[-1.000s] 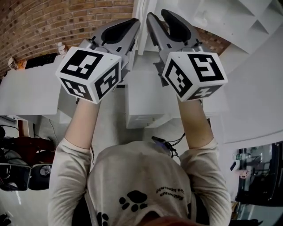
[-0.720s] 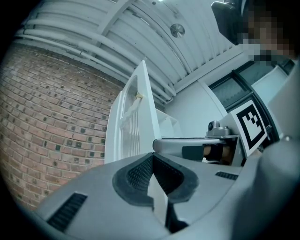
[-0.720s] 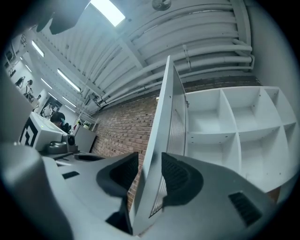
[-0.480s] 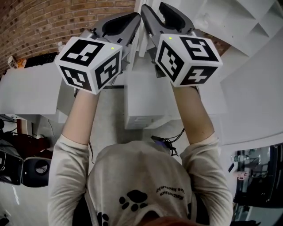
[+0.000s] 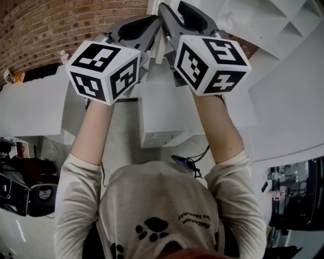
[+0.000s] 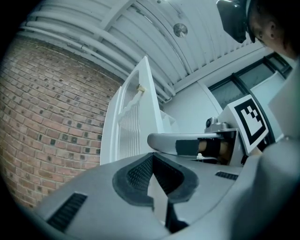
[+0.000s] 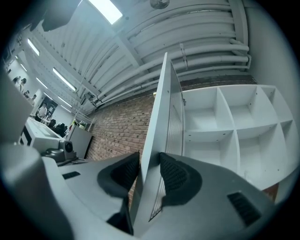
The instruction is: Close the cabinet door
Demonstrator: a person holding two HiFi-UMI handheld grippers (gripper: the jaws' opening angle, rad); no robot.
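— Above the raised forearms (image 5: 96,131) in the head view, where did the white ribbed cabinet door (image 5: 160,48) stand?

— Edge-on between the two tools and open. The white shelved cabinet (image 5: 283,20) was off to its right and the red brick wall (image 5: 50,25) to its left. The right gripper (image 5: 163,12) sat at that edge, and the left gripper (image 5: 152,23) was just beside it on the wall side. From there I could not read how the fingers were set.

— And the left gripper view?

— The left gripper (image 6: 152,161) had its fingers pressed together at the tips, with nothing held. The door (image 6: 133,112) stood ahead and to the left, apart from them, against the brick wall (image 6: 51,117).

— The right gripper view?

— The right gripper (image 7: 149,166) had the door's (image 7: 161,108) free edge between its ribbed fingers (image 7: 176,176), which pinched the panel from both faces. The cabinet's (image 7: 234,136) bare compartments lay to the right.

— How was the closing best done?

— As I judged it, the panel wanted swinging toward the shelves along its hinge arc, not a straight shove. The pinch wanted to be light enough for the panel to turn within it. The fingers needed to let go before door and frame could trap them. The closed left tool could then finish with a flat push on the outer face. No view showed the hinge.
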